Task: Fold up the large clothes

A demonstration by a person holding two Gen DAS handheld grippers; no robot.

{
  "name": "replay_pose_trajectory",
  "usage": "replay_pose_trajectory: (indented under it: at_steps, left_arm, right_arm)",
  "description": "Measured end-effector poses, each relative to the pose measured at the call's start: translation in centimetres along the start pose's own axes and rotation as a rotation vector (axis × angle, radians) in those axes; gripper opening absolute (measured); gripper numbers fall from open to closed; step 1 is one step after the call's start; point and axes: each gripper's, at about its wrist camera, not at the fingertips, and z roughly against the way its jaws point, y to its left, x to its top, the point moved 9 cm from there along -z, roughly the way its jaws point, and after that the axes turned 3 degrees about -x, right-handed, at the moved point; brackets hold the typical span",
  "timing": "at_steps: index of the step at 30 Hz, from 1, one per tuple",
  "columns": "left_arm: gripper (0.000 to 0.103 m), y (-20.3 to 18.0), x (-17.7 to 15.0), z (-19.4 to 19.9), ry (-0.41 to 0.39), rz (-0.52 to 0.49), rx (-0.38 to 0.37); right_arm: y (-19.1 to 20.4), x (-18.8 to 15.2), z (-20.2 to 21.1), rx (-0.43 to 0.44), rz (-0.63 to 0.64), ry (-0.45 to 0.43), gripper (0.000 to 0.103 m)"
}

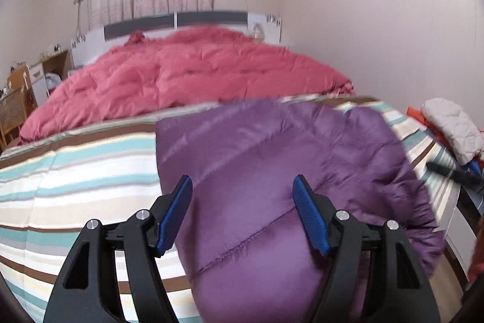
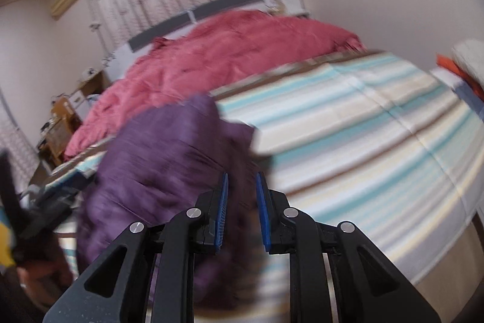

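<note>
A purple quilted jacket [image 1: 272, 156] lies on the striped bed sheet [image 1: 75, 171], its left edge straight and its right edge ruffled. My left gripper [image 1: 242, 180] hovers open just above the near part of the jacket, blue pads wide apart with nothing pinched. In the right wrist view the jacket [image 2: 157, 171] is blurred and bunched up to the left. My right gripper [image 2: 241, 176] has its pads close together, with purple fabric running down between them, so it is shut on the jacket's edge.
A crumpled red duvet [image 1: 196, 68] fills the far half of the bed below the grey headboard [image 1: 181, 20]. White and orange clothes [image 1: 450, 126] are piled at the right edge. Wooden furniture [image 1: 18, 99] stands at the left. Bare striped sheet [image 2: 363, 126] lies right of the jacket.
</note>
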Motion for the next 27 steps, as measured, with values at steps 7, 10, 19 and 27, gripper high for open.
replay_pose_trajectory:
  at_steps: [7, 10, 19, 27]
  left_arm:
    - [0.068, -3.1, -1.7, -0.9, -0.011, -0.087, 0.021]
    - [0.068, -3.3, -2.1, -0.3, -0.017, -0.096, 0.024]
    - [0.069, -5.4, -2.7, -1.4, -0.006, -0.134, 0.005]
    - [0.069, -5.7, -3.0, -1.3, 0.016, -0.121, -0.006]
  right_arm:
    - [7.8, 3.2, -3.3, 0.063, 0.151, -0.021, 0.019]
    - [8.2, 2.8, -6.6, 0.011, 0.203, 0.01, 0.019]
    - [2.3, -1.0, -13.7, -0.1, 0.157, 0.077, 0.019]
    - [2.0, -1.9, -14.9, -0.092, 0.144, 0.107, 0.019]
